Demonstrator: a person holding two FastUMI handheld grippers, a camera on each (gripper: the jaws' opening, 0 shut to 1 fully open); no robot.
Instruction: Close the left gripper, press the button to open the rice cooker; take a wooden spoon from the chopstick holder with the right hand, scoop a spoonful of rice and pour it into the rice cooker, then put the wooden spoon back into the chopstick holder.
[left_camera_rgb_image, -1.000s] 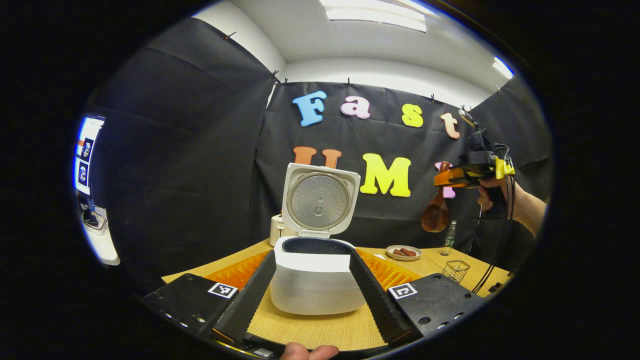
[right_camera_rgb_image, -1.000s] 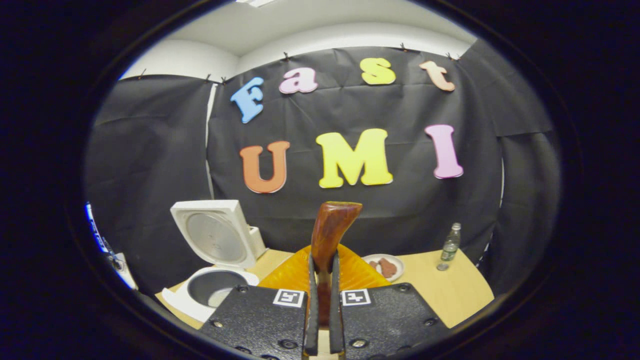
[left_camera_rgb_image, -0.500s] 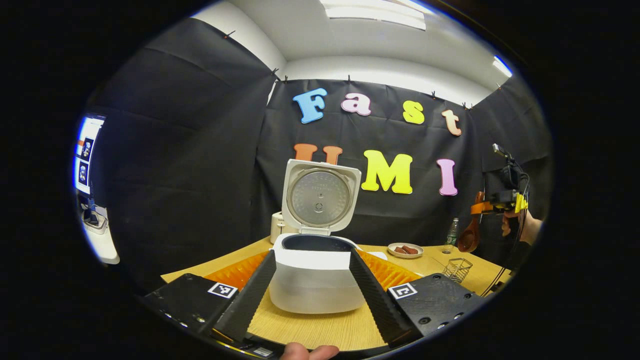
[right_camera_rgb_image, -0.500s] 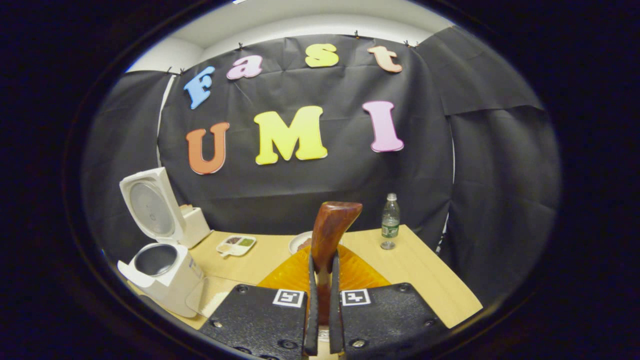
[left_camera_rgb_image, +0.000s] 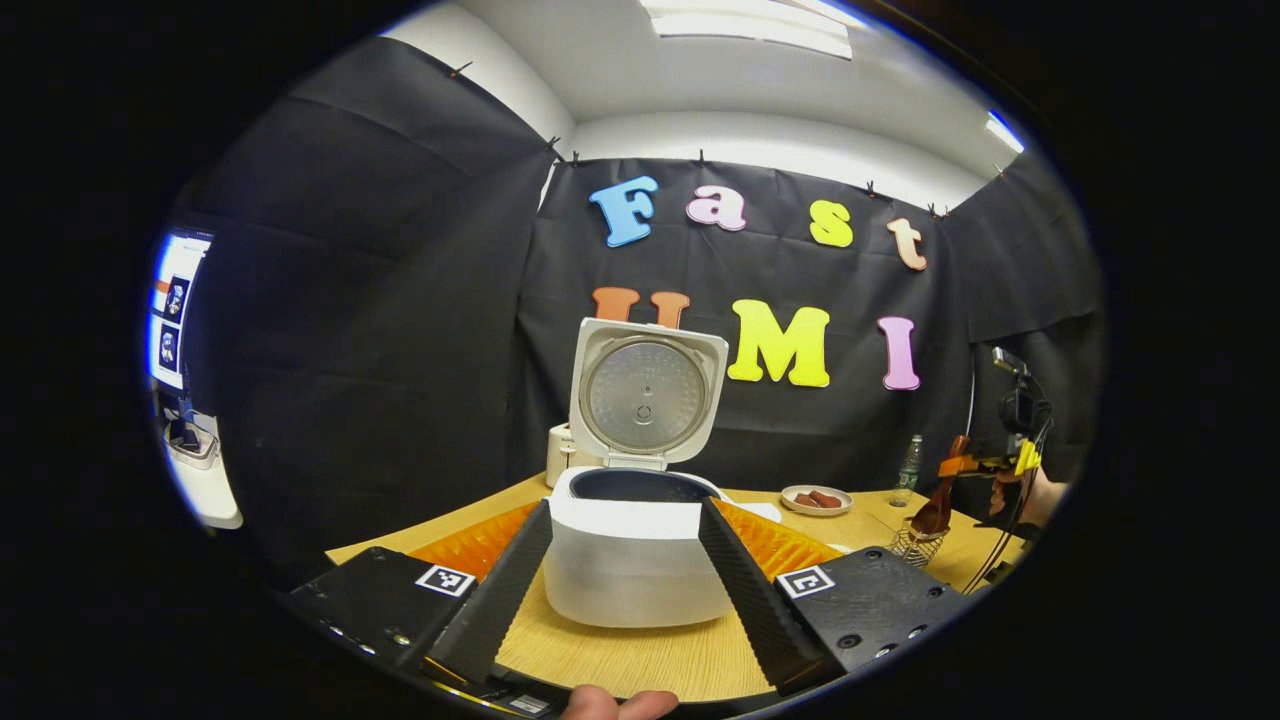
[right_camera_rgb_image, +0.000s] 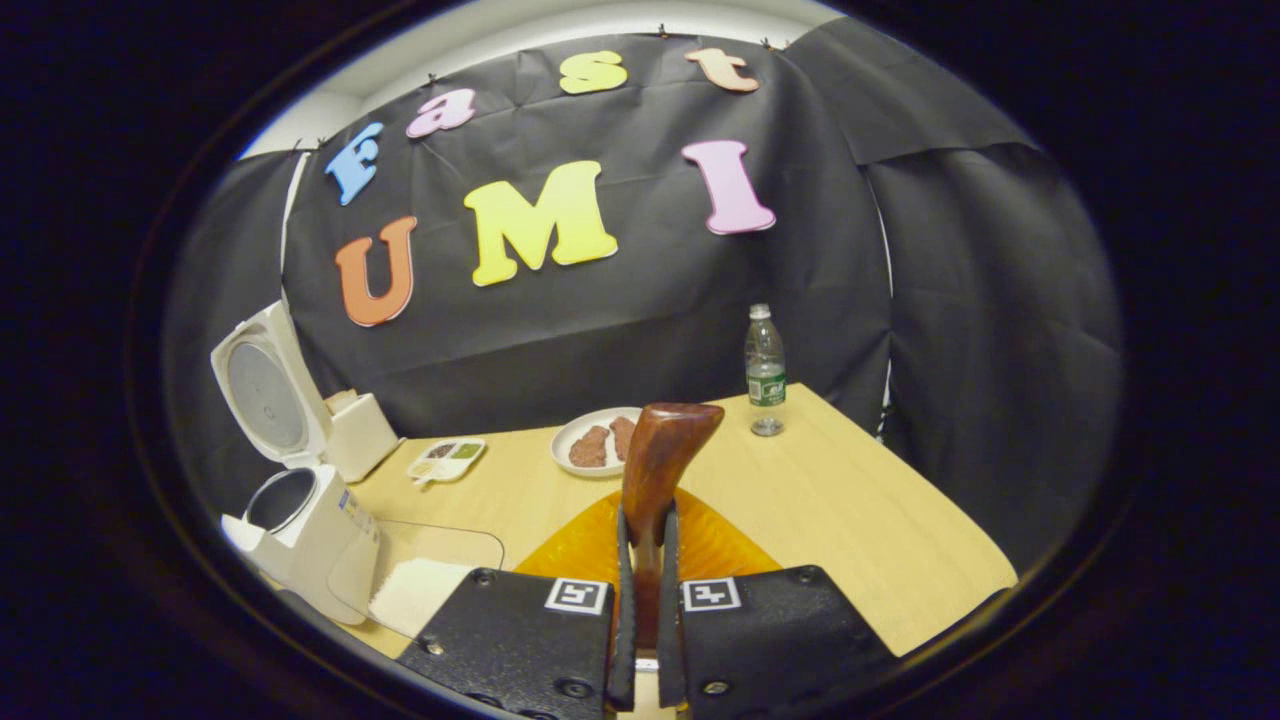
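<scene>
Within the last second the right gripper, clamped on the wooden spoon, had dropped to the wire chopstick holder, so return looked imminent, while the left gripper stayed spread before the open rice cooker.

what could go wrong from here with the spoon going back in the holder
1. The spoon is held by its handle in the right gripper, bowl down over the small wire holder; a slight miss could catch the rim.
2. The holder looks light and may tip.
3. The rice cooker stands open, its lid up.
</scene>
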